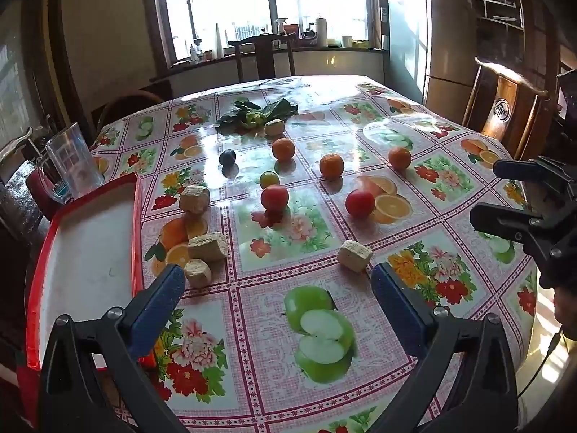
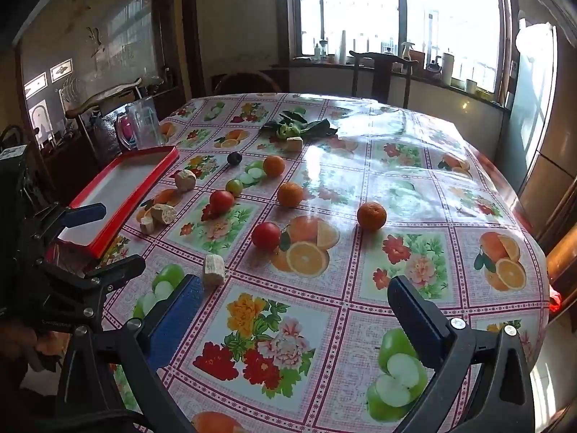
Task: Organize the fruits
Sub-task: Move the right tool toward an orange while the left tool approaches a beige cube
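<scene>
Three oranges (image 1: 331, 165) (image 2: 290, 194), two red fruits (image 1: 274, 197) (image 2: 266, 235), a small green fruit (image 1: 269, 179) (image 2: 234, 187) and a dark plum (image 1: 227, 157) (image 2: 234, 158) lie loose on the flowered tablecloth. A red-rimmed white tray (image 1: 86, 259) (image 2: 122, 187) sits at the table's left edge with nothing in it. My left gripper (image 1: 276, 285) (image 2: 104, 241) hangs open over the near edge beside the tray. To its right my right gripper (image 2: 299, 296) (image 1: 490, 191) is open too. Neither touches a fruit.
Several beige chunks (image 1: 208, 246) (image 2: 163, 213) lie by the tray, one (image 1: 354, 255) (image 2: 213, 270) near the grippers. Leafy greens (image 1: 256, 113) (image 2: 295, 126) lie at the far side. A glass jug (image 1: 74, 162) (image 2: 142, 122) stands behind the tray. Wooden chairs (image 1: 265, 54) ring the table.
</scene>
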`<move>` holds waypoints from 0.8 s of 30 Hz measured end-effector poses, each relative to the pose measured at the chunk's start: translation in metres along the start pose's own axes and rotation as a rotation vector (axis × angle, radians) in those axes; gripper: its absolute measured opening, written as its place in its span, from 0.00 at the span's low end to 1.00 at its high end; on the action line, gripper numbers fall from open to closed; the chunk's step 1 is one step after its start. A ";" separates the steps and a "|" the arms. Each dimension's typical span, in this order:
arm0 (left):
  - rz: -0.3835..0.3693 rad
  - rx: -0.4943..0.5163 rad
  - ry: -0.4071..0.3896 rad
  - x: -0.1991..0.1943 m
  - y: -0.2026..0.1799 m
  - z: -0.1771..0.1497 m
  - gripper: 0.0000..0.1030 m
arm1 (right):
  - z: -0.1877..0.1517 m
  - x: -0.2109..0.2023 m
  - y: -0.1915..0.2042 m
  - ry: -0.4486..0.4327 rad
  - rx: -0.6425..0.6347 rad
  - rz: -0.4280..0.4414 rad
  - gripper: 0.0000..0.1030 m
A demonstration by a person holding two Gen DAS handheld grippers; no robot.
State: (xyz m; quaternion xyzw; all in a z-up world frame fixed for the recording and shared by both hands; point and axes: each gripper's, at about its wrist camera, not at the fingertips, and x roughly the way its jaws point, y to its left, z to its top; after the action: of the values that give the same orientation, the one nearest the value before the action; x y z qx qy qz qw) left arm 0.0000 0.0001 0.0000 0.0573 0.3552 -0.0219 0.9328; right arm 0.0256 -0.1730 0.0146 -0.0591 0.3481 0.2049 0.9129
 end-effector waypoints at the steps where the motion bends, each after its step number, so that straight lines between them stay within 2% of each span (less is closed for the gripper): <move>1: -0.002 -0.001 0.003 0.000 0.000 0.000 1.00 | 0.001 0.000 0.000 0.001 0.002 0.004 1.00; 6: -0.017 -0.017 0.025 0.002 0.000 -0.002 1.00 | -0.001 0.002 -0.001 -0.001 0.002 0.009 1.00; 8: -0.032 -0.036 0.001 0.002 0.001 -0.005 1.00 | -0.002 0.003 -0.001 0.000 0.003 0.011 1.00; 16: -0.043 -0.021 -0.019 0.005 0.000 -0.004 1.00 | 0.001 0.008 -0.005 0.012 0.000 0.009 1.00; 24: -0.089 0.007 -0.013 0.013 -0.013 -0.001 1.00 | 0.002 0.020 -0.020 0.041 0.033 0.021 1.00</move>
State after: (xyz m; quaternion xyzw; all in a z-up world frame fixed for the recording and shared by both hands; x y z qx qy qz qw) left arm 0.0080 -0.0129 -0.0102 0.0445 0.3511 -0.0650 0.9330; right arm 0.0490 -0.1841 0.0020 -0.0446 0.3707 0.2073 0.9042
